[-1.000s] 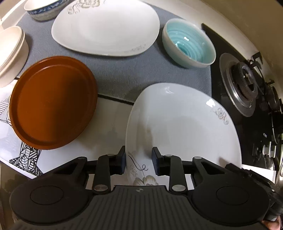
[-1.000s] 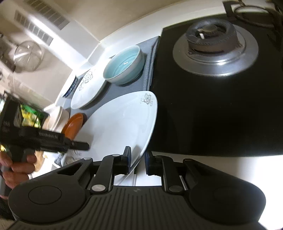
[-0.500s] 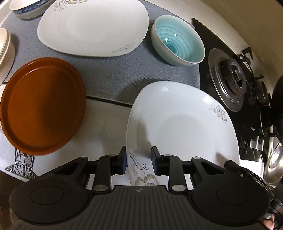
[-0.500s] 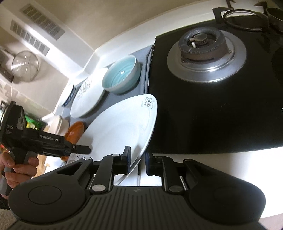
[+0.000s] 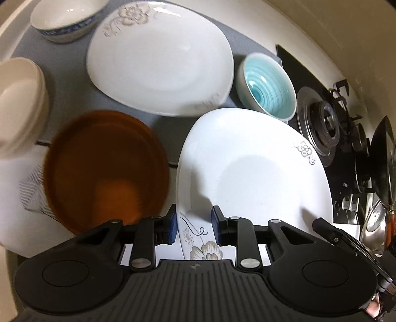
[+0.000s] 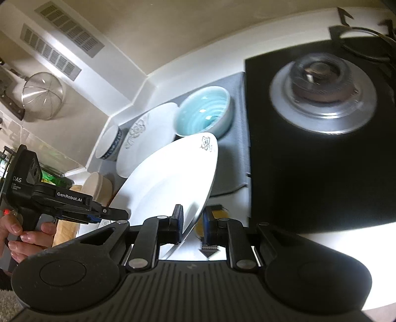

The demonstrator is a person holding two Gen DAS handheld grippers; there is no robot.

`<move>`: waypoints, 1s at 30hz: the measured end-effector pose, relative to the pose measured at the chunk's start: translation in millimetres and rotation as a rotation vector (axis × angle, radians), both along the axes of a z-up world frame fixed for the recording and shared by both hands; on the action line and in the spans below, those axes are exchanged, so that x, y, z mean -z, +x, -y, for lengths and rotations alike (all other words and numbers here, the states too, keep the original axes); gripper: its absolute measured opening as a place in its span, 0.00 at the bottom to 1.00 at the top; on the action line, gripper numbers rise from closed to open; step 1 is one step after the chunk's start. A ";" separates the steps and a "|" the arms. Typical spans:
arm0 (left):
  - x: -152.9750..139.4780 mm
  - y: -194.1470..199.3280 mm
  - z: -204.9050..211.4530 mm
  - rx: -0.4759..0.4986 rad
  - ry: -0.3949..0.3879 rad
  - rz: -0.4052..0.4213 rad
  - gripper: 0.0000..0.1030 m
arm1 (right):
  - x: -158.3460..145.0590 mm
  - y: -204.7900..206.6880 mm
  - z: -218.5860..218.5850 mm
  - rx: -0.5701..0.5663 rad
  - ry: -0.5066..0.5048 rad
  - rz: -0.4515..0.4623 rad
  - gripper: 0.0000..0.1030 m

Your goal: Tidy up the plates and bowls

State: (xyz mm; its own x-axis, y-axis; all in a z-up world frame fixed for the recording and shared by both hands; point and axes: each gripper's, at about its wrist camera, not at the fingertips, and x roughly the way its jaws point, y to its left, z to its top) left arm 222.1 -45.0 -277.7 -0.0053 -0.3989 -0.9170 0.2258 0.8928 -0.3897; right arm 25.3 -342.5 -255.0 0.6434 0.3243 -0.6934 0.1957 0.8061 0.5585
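Both grippers hold one white flowered plate (image 5: 252, 173) in the air above the counter. My left gripper (image 5: 194, 226) is shut on its near rim by the flower print. My right gripper (image 6: 193, 224) is shut on its right edge, where the plate (image 6: 168, 183) shows tilted. A second white flowered plate (image 5: 158, 59) lies on the grey mat (image 5: 66, 94) behind it. A teal bowl (image 5: 267, 86) stands to its right. A brown plate (image 5: 104, 168) lies at the left.
A blue-rimmed white bowl (image 5: 64, 22) stands at the mat's back left and stacked cream bowls (image 5: 17, 104) at the far left. A black gas hob (image 6: 321, 138) with burners fills the right. A pan (image 5: 383, 161) sits on the hob.
The held plate has moved away from the hob toward the second white plate and the teal bowl, and both views have shifted with it. Both grippers keep their hold.
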 end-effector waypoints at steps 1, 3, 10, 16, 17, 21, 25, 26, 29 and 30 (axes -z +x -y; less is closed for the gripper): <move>-0.4 4.0 -4.0 -0.004 -0.003 0.000 0.28 | -0.9 3.3 -4.3 0.001 -0.001 0.003 0.17; 0.6 12.5 -12.1 -0.012 -0.015 -0.004 0.28 | -1.2 11.0 -12.0 0.000 -0.006 0.006 0.17; 10.5 36.8 -37.8 -0.042 -0.043 -0.058 0.26 | 3.3 35.2 -30.2 -0.001 0.001 0.014 0.17; 11.2 51.5 -51.6 -0.043 -0.044 -0.057 0.25 | 9.9 51.2 -42.7 0.002 0.015 0.022 0.17; 11.4 54.4 -53.9 -0.042 -0.044 -0.059 0.24 | 12.2 53.8 -43.7 0.006 0.025 0.022 0.17; 11.7 71.4 -61.8 -0.045 -0.049 -0.062 0.22 | 20.0 68.9 -50.0 0.010 0.034 0.021 0.16; 13.4 89.3 -67.2 -0.034 -0.039 -0.043 0.22 | 26.5 86.7 -56.7 0.014 0.044 0.028 0.16; 14.8 93.7 -68.8 -0.033 -0.039 -0.046 0.22 | 27.8 91.1 -58.2 0.015 0.045 0.028 0.16; 17.2 105.0 -73.1 -0.031 -0.051 -0.056 0.20 | 31.8 102.5 -60.2 0.031 0.057 0.032 0.16; 16.8 108.1 -75.6 -0.033 -0.063 -0.050 0.19 | 33.2 105.3 -60.1 0.041 0.064 0.034 0.16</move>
